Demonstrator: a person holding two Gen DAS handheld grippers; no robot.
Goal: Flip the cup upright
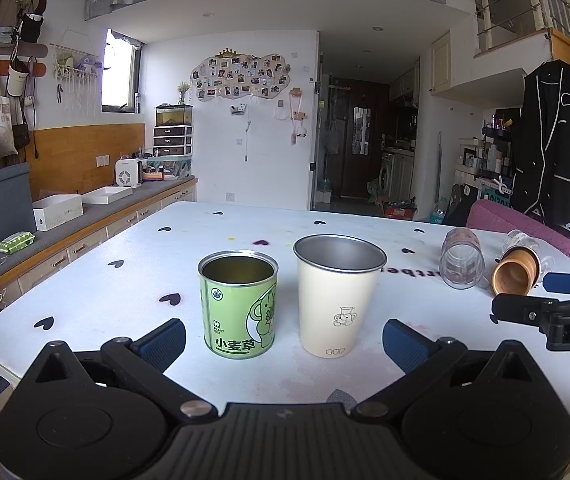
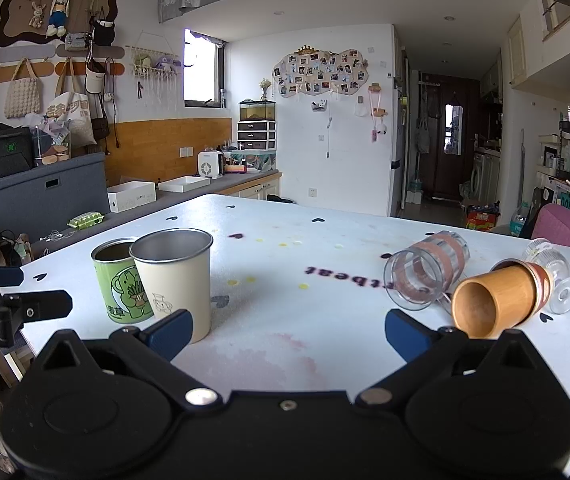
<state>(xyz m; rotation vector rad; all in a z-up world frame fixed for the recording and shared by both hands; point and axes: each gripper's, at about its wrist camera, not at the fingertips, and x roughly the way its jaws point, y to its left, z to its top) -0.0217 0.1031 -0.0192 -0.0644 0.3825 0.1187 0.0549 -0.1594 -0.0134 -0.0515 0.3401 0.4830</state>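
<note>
A green tin [image 1: 239,303] and a cream metal cup [image 1: 337,295] stand upright on the white table [image 1: 133,280], just ahead of my open, empty left gripper [image 1: 284,340]. In the right wrist view, a clear glass [image 2: 425,276], a wooden cup [image 2: 493,300] and a small stemmed glass [image 2: 553,276] lie on their sides at the right. My right gripper [image 2: 289,334] is open and empty; the wooden cup lies just beyond its right finger [image 2: 407,334]. The green tin [image 2: 123,280] and cream cup [image 2: 177,280] stand at its left.
The right gripper's fingers show at the right edge of the left wrist view [image 1: 557,300]. The left gripper shows at the left edge of the right wrist view [image 2: 13,304]. A counter with white boxes [image 1: 59,210] runs along the left. A pink chair [image 1: 525,224] stands behind the table.
</note>
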